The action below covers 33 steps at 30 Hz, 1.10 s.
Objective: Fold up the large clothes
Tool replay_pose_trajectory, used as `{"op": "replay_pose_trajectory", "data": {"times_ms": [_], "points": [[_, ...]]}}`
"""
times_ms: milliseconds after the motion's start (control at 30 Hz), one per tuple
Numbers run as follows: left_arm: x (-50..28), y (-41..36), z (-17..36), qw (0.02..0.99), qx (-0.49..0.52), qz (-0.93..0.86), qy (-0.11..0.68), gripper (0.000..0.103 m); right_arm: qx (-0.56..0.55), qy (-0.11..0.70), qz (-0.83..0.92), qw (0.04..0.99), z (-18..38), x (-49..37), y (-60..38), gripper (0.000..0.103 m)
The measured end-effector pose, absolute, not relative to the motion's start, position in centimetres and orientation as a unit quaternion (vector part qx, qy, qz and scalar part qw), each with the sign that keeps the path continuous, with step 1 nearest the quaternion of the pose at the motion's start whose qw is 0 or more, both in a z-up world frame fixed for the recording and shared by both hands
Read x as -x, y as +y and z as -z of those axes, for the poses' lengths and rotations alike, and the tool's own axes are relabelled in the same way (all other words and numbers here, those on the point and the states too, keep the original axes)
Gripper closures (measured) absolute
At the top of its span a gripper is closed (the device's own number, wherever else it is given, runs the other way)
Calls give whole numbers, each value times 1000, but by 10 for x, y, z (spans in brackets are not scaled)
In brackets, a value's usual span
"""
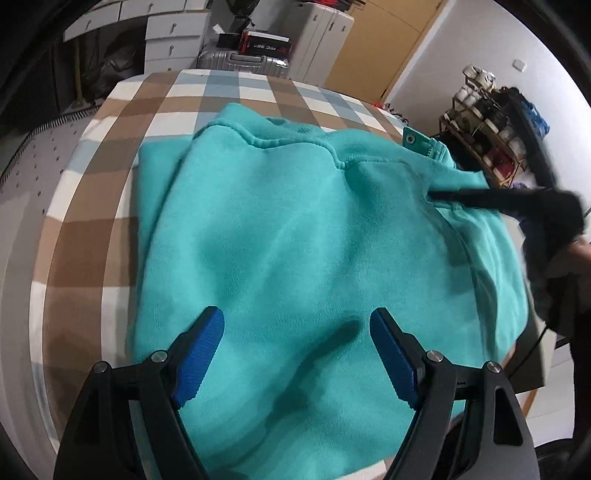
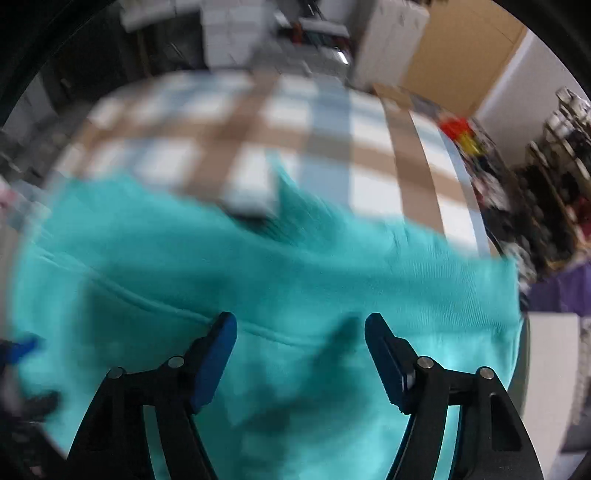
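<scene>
A large teal sweatshirt [image 1: 295,229] lies partly folded on a table under a brown, white and blue checked cloth [image 1: 110,206]. A teal tab with a metal eyelet [image 1: 412,139] sticks up at its far right. My left gripper [image 1: 297,325] hovers open just over the near part of the fabric, with nothing between its blue pads. In the blurred right wrist view my right gripper [image 2: 301,328] also stands open above the sweatshirt [image 2: 295,280], near a seam. From the left wrist view one of its black fingers [image 1: 480,197] reaches in from the right onto a fold; I cannot tell whether it touches.
Behind the table stand a silver suitcase [image 1: 240,61], white drawer units [image 1: 173,33] and a wooden door [image 1: 380,48]. A shelf of cups and jars [image 1: 487,122] is at the right. The table's right edge [image 1: 535,350] lies close to the sweatshirt.
</scene>
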<state>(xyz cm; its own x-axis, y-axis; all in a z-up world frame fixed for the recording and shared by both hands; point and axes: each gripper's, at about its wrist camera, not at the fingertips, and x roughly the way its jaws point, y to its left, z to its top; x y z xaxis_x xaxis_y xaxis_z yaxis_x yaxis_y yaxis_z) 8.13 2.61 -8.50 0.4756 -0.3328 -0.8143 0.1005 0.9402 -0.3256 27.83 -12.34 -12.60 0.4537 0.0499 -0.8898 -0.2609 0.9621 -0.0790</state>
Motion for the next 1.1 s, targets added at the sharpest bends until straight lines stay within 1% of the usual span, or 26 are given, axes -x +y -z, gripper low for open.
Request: {"op": "replay_pose_trajectory", "data": {"times_ms": [33, 67, 100, 133, 200, 300, 333, 367, 400, 433, 467, 500, 533, 567, 633, 700, 800, 867, 933, 1000, 1067, 1100], "points": [[-79, 31, 82, 851, 128, 129, 493, 25, 86, 496, -123, 855, 111, -277, -115, 26], [-77, 36, 81, 850, 140, 132, 491, 25, 73, 484, -152, 859, 99, -275, -107, 14], [-76, 41, 79, 848, 155, 133, 489, 25, 59, 475, -193, 856, 90, -276, -89, 9], [-74, 46, 78, 845, 169, 136, 488, 25, 61, 474, -217, 851, 88, -279, -74, 6], [-73, 52, 78, 841, 187, 143, 487, 25, 97, 481, -263, 831, 91, -285, -36, 6], [-72, 59, 79, 834, 207, 157, 486, 25, 139, 498, -290, 805, 110, -304, 12, 7], [-73, 59, 80, 834, 206, 158, 487, 25, 144, 512, -287, 797, 122, -314, 23, 10], [-73, 57, 80, 833, 203, 159, 489, 25, 141, 525, -285, 790, 131, -318, 29, 19], [-74, 56, 81, 833, 197, 159, 491, 25, 135, 542, -288, 778, 140, -325, 34, 25], [-74, 53, 81, 834, 189, 160, 493, 25, 134, 562, -293, 762, 150, -330, 40, 42], [-74, 52, 80, 834, 184, 160, 495, 25, 141, 565, -290, 759, 153, -328, 43, 59], [-75, 51, 80, 834, 181, 160, 496, 25, 157, 555, -295, 762, 149, -324, 48, 67], [-75, 50, 80, 834, 180, 160, 497, 25, 164, 547, -310, 760, 146, -319, 52, 94], [-75, 50, 80, 833, 179, 159, 498, 25, 167, 539, -328, 757, 140, -314, 56, 101], [-77, 50, 80, 832, 176, 157, 501, 25, 189, 511, -337, 768, 128, -303, 65, 101], [-77, 49, 79, 832, 174, 156, 503, 25, 205, 502, -332, 772, 124, -299, 74, 101], [-75, 49, 79, 834, 173, 153, 501, 25, 188, 486, -326, 789, 120, -304, 80, 102], [-74, 50, 79, 835, 174, 152, 499, 25, 146, 475, -324, 805, 119, -312, 77, 103], [-76, 50, 79, 836, 170, 151, 498, 25, 137, 470, -303, 818, 125, -320, 78, 103], [-75, 49, 79, 838, 167, 150, 497, 25, 146, 500, -278, 807, 141, -327, 77, 103], [-73, 48, 79, 839, 161, 150, 497, 25, 135, 496, -270, 814, 138, -323, 60, 99], [-72, 47, 79, 840, 157, 151, 497, 25, 125, 485, -274, 821, 131, -318, 47, 99]]}}
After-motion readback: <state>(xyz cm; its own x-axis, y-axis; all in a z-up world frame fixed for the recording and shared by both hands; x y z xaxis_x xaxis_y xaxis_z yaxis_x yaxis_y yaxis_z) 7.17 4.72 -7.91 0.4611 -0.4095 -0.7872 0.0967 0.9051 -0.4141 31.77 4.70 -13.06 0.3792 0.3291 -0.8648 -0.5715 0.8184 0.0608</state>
